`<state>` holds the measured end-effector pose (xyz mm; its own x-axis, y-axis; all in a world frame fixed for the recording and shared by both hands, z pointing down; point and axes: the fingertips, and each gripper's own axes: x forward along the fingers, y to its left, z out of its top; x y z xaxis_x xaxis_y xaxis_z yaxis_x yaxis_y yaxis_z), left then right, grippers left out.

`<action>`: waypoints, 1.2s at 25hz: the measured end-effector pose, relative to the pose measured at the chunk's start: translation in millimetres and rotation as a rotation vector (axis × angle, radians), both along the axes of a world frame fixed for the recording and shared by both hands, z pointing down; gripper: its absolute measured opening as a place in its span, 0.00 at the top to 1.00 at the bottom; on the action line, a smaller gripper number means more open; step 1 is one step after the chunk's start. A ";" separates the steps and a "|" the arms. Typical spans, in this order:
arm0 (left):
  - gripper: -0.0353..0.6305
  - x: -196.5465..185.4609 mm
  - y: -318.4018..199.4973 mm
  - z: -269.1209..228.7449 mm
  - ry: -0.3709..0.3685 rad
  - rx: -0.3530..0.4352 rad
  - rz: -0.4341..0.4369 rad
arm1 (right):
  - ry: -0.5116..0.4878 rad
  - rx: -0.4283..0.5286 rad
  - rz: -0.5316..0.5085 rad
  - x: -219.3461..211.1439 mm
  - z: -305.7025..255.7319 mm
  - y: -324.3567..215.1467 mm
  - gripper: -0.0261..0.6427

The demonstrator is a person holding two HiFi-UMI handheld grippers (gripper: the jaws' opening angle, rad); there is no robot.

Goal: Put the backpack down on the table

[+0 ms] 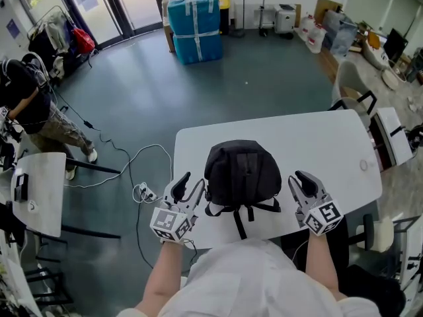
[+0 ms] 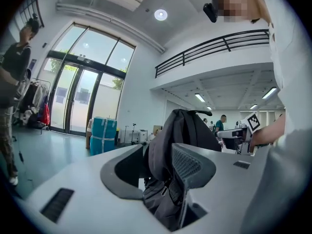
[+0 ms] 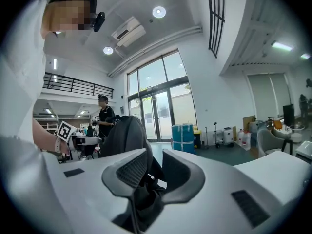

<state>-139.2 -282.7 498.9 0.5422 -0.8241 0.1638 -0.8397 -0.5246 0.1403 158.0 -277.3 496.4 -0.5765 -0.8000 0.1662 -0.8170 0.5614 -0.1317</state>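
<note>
backpack (image 1: 242,172) on table (image 1: 317,137), left hand-held gripper (image 1: 190,184) at its left, right hand-held gripper (image 1: 299,181) at its right

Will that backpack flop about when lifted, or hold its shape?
Probably floppy: the backpack fabric bunches in the left gripper. It stands domed, so it likely keeps some shape. Its loose straps may dangle.

The white tabletop (image 1: 317,137) carries a black backpack (image 1: 241,170) near its front edge, and a small round object (image 1: 363,165) near its right end
</note>
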 end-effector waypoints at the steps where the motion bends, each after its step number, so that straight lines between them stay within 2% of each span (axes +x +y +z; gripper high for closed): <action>1: 0.67 -3.0 -0.2 0.2 0.000 0.002 -0.013 | 0.003 0.001 0.012 3.1 0.3 -0.3 0.80; 8: 0.82 -9.5 1.3 -1.6 -0.025 0.013 -0.051 | 0.030 0.013 0.035 9.4 -0.9 -1.1 0.88; 17: 0.83 -17.2 5.3 1.9 -0.037 0.004 -0.087 | 0.043 0.015 0.061 13.4 0.6 -2.3 0.93; 30: 0.85 -9.2 7.6 1.4 -0.034 0.002 -0.081 | 0.075 0.011 0.032 11.4 1.2 0.7 0.94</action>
